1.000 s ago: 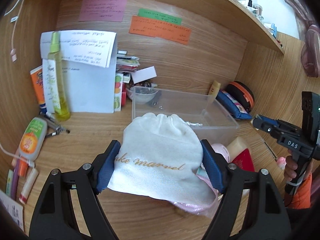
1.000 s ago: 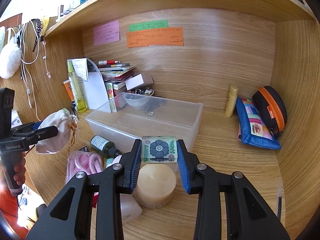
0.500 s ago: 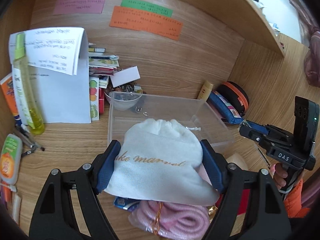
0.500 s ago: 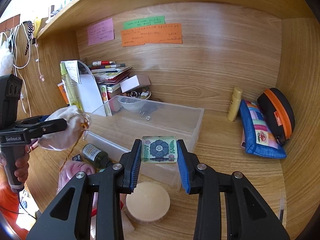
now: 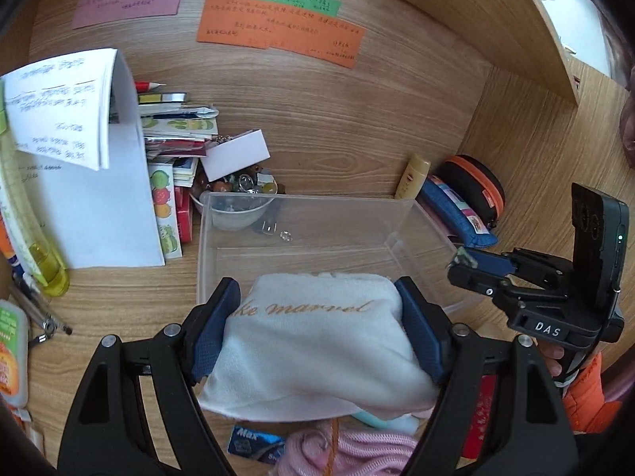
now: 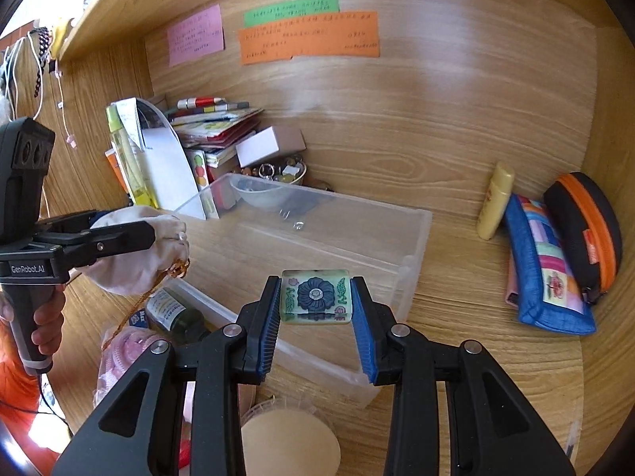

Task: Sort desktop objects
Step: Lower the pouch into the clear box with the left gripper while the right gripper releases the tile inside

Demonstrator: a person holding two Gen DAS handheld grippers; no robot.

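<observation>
White soft drawstring pouch is pinched mid-body by left gripper near clear bin, while slick rigid flower block is clamped at its sides by right gripper.

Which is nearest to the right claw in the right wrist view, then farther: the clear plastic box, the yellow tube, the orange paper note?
From the right claw:
1. Clear plastic box: directly under and ahead of it.
2. Yellow tube: ahead on the right, standing by the back wall.
3. Orange paper note: stuck high on the back wall.
</observation>
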